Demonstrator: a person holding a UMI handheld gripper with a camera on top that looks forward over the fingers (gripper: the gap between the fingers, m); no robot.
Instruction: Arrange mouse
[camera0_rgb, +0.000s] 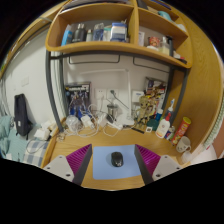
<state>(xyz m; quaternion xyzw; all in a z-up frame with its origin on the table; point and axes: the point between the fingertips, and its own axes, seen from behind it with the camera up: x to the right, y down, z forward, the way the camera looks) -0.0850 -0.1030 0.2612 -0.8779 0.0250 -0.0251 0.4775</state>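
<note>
A dark computer mouse (117, 159) lies on a light blue mouse mat (113, 166) on the wooden desk (66, 146). My gripper (113, 160) is open, with the mouse standing between its two fingers and a clear gap at each side. The magenta pads (80, 157) flank the mat on the left and right. The mouse rests on the mat near its middle, pointing away from me.
Beyond the mat, the back of the desk is crowded with cables, bottles (165, 124) and small items. A wooden shelf (118, 47) with books and boxes hangs above. A dark bag (21, 113) stands at the left.
</note>
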